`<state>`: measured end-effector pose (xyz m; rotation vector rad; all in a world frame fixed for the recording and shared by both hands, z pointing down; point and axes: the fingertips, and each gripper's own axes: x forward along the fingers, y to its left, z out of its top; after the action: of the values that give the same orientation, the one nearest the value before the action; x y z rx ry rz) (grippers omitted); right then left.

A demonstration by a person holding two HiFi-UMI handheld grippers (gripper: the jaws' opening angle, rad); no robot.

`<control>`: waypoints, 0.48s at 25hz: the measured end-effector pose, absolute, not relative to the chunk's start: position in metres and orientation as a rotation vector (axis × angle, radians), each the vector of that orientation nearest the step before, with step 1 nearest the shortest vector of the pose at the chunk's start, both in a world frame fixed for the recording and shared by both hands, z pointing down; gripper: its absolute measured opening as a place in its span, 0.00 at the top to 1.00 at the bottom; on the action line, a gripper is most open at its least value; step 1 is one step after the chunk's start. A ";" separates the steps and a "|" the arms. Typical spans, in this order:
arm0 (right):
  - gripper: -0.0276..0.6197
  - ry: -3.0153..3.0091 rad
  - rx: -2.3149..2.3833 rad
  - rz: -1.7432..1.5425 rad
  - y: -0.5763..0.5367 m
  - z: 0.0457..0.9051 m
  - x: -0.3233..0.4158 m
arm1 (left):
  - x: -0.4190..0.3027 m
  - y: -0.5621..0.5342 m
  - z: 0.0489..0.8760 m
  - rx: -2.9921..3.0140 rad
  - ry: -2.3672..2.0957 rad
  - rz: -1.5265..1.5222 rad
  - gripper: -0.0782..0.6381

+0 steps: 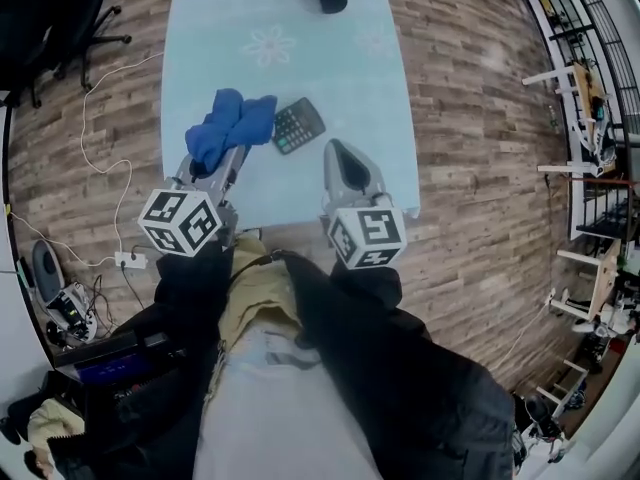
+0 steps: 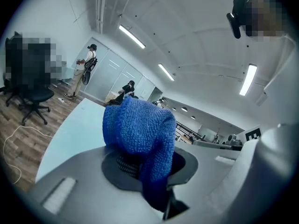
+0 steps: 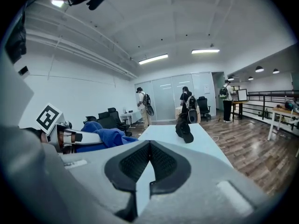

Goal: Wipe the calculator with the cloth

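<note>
While the left gripper (image 1: 212,168) clamps the limp cloth (image 1: 232,123) and the right gripper (image 1: 340,153) sits closed on nothing, the light, rigid calculator (image 1: 298,125) probably slides unless braced at an edge.

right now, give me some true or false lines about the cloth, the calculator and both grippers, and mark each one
1. The left gripper is shut on the blue cloth. True.
2. The right gripper grips the calculator. False: its jaws are together with nothing between them.
3. The cloth hides the whole calculator. False: the calculator shows beside the cloth, on its right, keys up.
4. The calculator lies on the light blue table. True.
</note>
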<state>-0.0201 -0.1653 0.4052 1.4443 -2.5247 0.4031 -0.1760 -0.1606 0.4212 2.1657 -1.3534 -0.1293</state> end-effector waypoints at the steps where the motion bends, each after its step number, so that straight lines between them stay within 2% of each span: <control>1: 0.96 -2.517 1.451 0.405 -0.165 0.406 -0.019 | -0.175 -0.161 0.423 2.168 -1.346 -0.126 0.78; 12: 0.96 -2.427 1.381 0.589 -0.197 0.467 -0.002 | -0.145 -0.197 0.489 2.094 -1.313 0.050 0.78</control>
<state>-0.0023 -0.1967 0.4672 1.3806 -2.4270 0.5885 -0.1453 -0.1969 0.4895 2.0936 -1.3128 0.0495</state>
